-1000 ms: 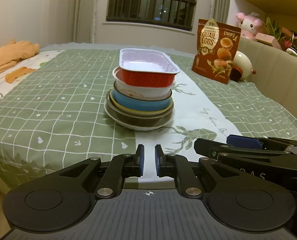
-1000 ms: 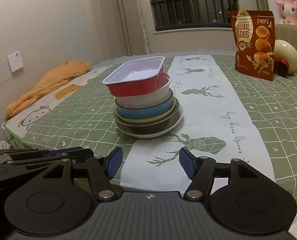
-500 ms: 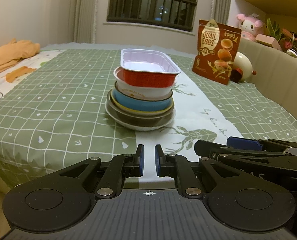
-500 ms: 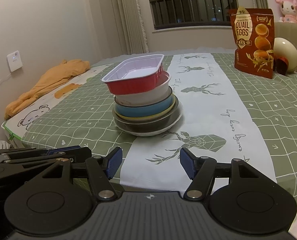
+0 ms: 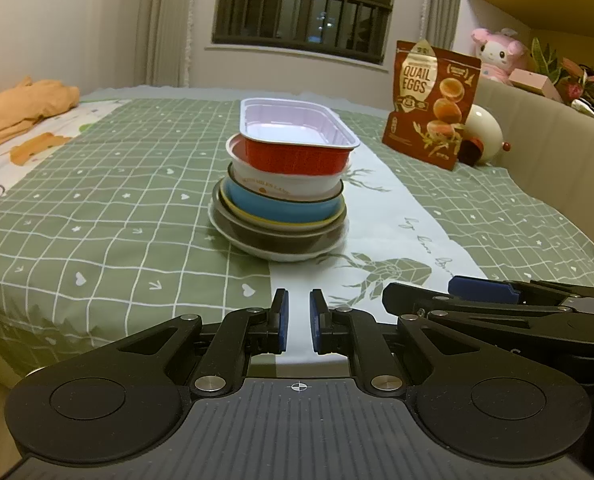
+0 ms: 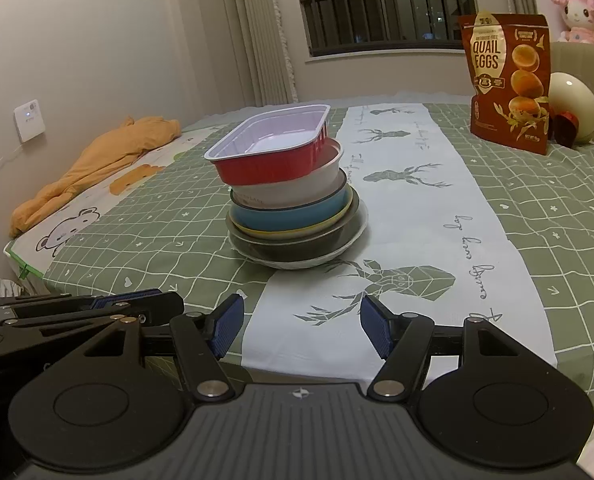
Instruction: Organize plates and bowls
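Observation:
One stack of dishes stands mid-table on the green checked cloth (image 5: 97, 216). On top lies a red foil tray (image 5: 297, 148) (image 6: 271, 152) with a pale inside. Under it come a white bowl (image 5: 285, 186), a blue bowl (image 5: 281, 206) (image 6: 289, 214), a yellow plate, a dark bowl (image 6: 297, 250) and a white plate at the bottom. My left gripper (image 5: 295, 322) hangs at the table's near edge, short of the stack, shut with nothing in it. Beside it on the right, my right gripper (image 6: 299, 326) stands open and empty, also short of the stack.
A brown quail-egg bag (image 5: 433, 100) (image 6: 505, 80) stands at the back right beside a cream egg-shaped lamp (image 6: 573, 114). An orange cloth (image 6: 97, 168) lies on the far left. A beige padded edge (image 5: 545, 152) runs along the right.

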`<action>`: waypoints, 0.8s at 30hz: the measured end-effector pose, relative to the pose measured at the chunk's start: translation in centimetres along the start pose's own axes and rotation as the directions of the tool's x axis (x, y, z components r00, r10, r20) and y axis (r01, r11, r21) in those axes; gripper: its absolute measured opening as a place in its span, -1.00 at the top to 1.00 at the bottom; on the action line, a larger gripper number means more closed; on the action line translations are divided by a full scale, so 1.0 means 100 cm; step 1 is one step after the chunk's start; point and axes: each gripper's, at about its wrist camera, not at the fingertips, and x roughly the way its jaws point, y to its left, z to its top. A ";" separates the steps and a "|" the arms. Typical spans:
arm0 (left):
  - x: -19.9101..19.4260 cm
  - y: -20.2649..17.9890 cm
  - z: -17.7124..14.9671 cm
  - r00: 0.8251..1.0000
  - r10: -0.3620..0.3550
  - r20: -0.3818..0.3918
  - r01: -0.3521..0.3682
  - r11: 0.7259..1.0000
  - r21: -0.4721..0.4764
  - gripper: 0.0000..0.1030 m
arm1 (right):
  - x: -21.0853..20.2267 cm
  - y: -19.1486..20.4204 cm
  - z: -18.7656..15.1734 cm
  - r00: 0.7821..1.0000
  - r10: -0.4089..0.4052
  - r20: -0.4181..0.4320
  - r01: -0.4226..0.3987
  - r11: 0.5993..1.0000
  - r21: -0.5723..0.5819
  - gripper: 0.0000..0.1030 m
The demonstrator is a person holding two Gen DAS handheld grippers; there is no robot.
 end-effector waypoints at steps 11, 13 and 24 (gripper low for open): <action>0.000 0.000 0.000 1.000 0.001 -0.001 -0.001 1.000 0.000 0.76 | 0.001 0.000 -0.001 1.000 0.002 -0.002 -0.002 1.000 0.002 -0.27; 0.000 0.000 0.000 1.000 0.000 -0.001 0.000 1.000 0.002 0.76 | 0.001 0.001 -0.001 1.000 0.002 -0.002 -0.002 1.000 0.002 -0.27; 0.015 0.006 -0.001 0.999 0.031 -0.034 -0.032 0.999 -0.028 0.74 | 0.006 -0.004 0.000 1.000 0.020 -0.013 -0.020 1.000 0.010 -0.28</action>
